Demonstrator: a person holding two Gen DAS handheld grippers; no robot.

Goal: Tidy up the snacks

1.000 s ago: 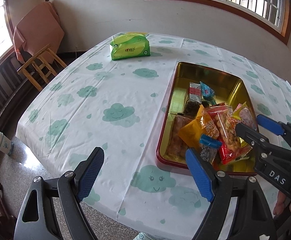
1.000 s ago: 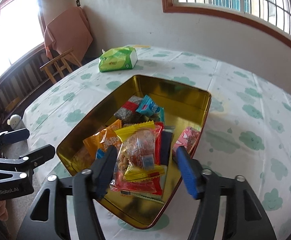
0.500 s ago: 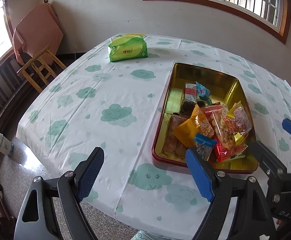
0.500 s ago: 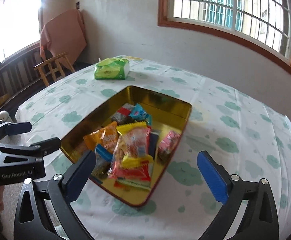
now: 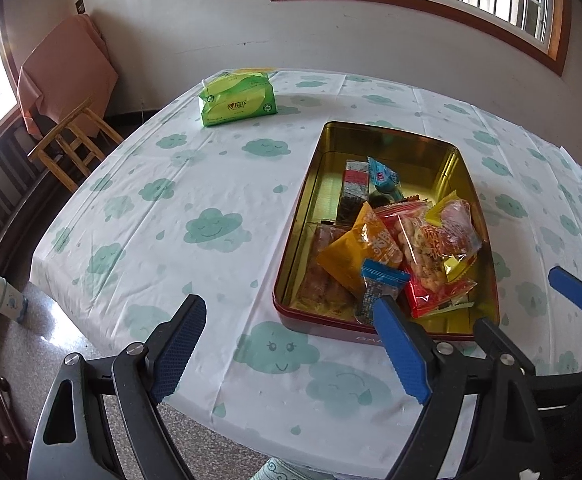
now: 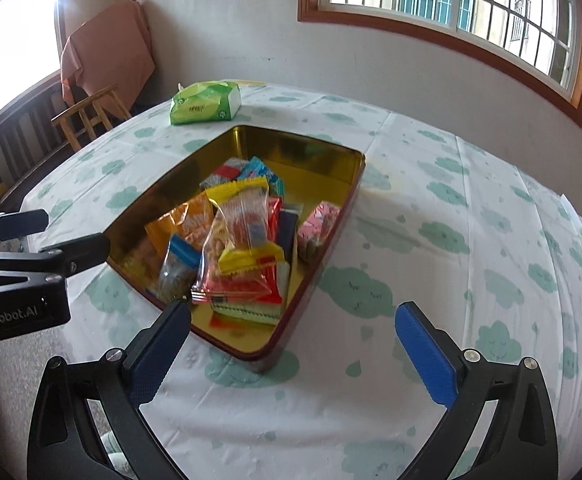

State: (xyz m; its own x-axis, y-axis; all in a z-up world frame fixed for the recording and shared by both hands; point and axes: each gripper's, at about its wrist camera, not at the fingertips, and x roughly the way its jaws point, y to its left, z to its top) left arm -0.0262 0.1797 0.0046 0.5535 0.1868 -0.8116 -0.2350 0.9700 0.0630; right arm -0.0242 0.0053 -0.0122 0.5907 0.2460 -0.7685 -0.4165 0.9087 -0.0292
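Overlapping snack packets (image 6: 243,248) perhaps hiding others beneath.

White wall (image 5: 195,20), barred window (image 6: 451,4), wooden chair (image 5: 71,140), bright daylight

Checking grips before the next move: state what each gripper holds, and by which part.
Nothing. Left gripper and right gripper are open and empty; the snacks lie in the tin.

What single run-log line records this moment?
left gripper: open, empty | right gripper: open, empty, jaws just opened | snack packets: in tin | tissue pack: on table
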